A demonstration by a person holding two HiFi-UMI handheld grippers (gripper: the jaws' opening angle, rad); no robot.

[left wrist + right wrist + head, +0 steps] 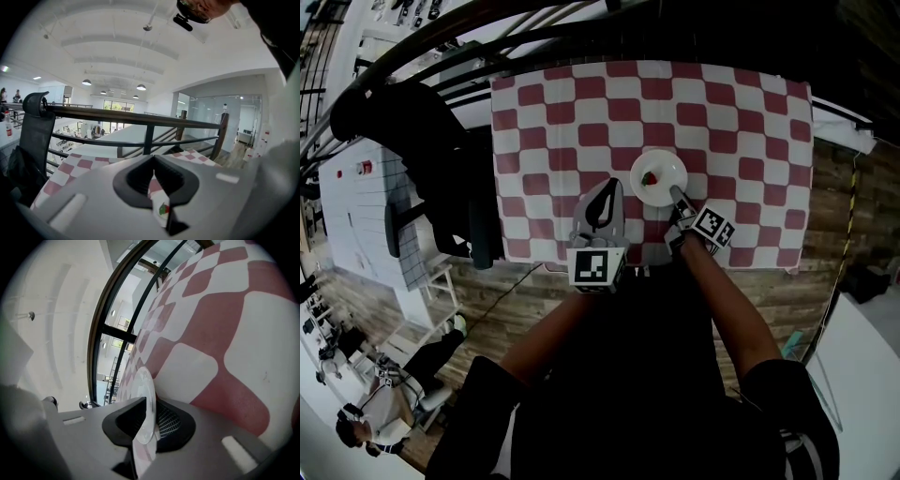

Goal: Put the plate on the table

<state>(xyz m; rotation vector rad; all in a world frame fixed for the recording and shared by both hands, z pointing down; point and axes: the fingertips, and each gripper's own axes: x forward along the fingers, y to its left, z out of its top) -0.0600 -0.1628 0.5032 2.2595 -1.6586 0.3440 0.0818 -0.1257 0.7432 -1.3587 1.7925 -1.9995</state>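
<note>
A small white plate (667,167) lies flat on the red-and-white checked tablecloth (741,112), near the table's front edge. A strawberry (649,178) sits on it. My right gripper (676,195) reaches the plate's near rim from the front right. In the right gripper view the plate's rim (143,390) stands between the jaws of my right gripper (149,401); it is close to one pad, with a gap to the ribbed one. My left gripper (610,184) hovers just left of the plate, shut and empty. A slit between its jaws (153,161) shows the strawberry (163,209).
A dark railing (534,37) curves along the table's far and left sides. A black office chair (422,159) stands left of the table. Wooden floor lies in front, with a white surface (862,375) at the lower right. A person sits far below at the lower left.
</note>
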